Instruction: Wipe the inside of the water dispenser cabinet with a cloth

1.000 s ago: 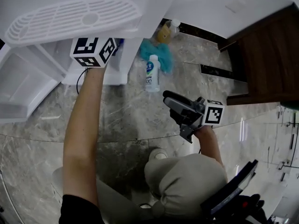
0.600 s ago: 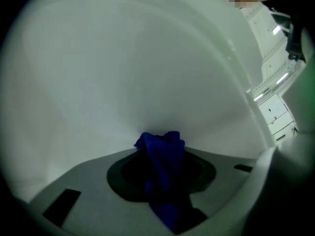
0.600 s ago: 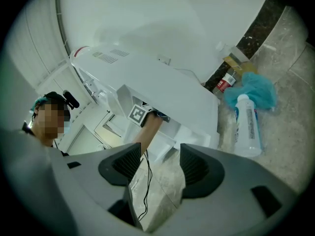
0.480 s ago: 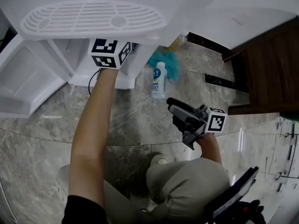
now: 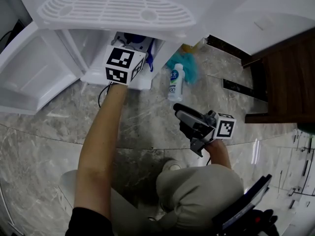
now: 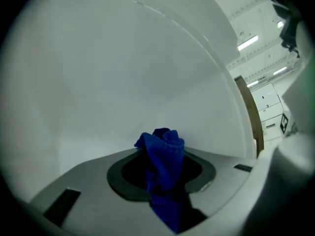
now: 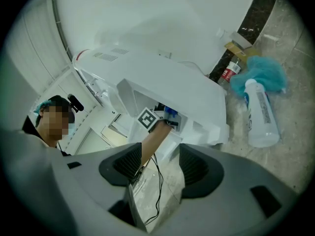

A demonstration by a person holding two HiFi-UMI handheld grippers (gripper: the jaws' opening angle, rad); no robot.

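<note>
Left tongs clamped on the blue cloth, inside the open white cabinet, cloth near its inner wall. Bottle lying on the floor. Right tongs apart, empty, above the floor.

No text, number or brand name is legible to us at this moment. Printed surfaces noted:

- White bottle lying on the floor just ahead of the right gripper. It has a label with blue print along its length. The characters are too small and blurred in both the head view and the right gripper view.
- Brownish bottle beyond it, farther from that gripper. It has a red label, and the print cannot be resolved.
- Faint grey label patches on the white dispenser, up and left of the right gripper's jaws. They show lines of print, all unreadable.
- Left cube, behind the left gripper, and right cube. Both show black-and-white square code patterns, with no letters or digits.
</note>
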